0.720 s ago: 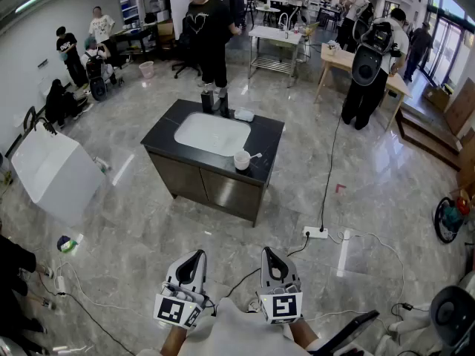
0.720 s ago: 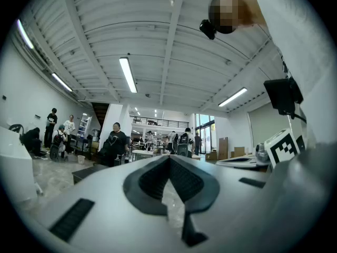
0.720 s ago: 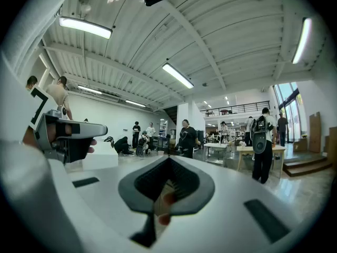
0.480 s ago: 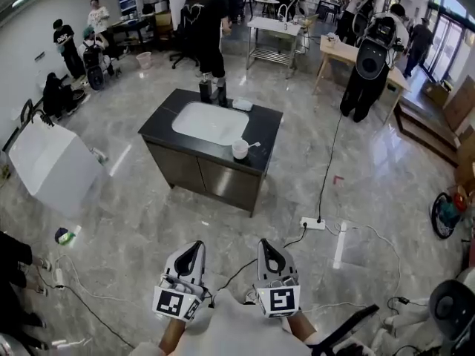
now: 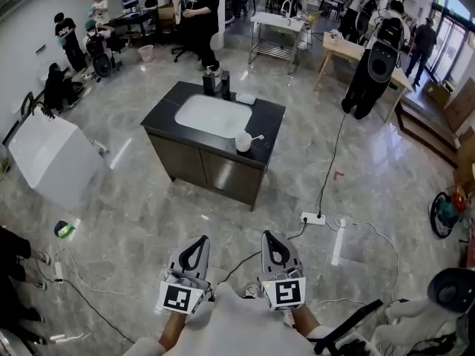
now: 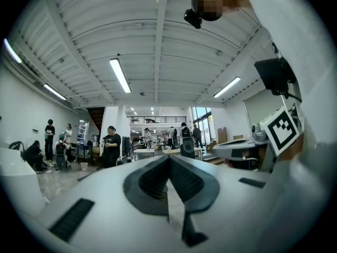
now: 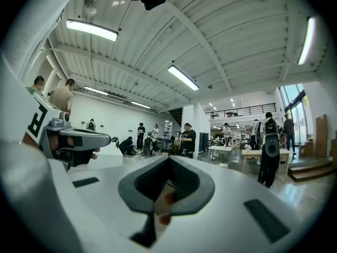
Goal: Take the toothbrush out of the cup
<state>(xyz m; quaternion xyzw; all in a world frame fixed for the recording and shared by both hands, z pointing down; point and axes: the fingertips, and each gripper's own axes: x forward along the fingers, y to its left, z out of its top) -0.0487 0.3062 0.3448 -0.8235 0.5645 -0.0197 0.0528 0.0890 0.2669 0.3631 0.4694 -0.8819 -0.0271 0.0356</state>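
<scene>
Our left gripper [image 5: 199, 245] and right gripper [image 5: 269, 242], both closed and empty, sit lower centre; the toothbrush [image 5: 257, 136] rests in the cup [image 5: 243, 142] mid-frame.

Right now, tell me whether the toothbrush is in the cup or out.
In: the toothbrush pokes out over the rim of the white cup standing on the counter.

White left tongs [image 5: 202, 239], right tongs [image 5: 266, 234], square-marker cubes [image 5: 180, 298]
</scene>
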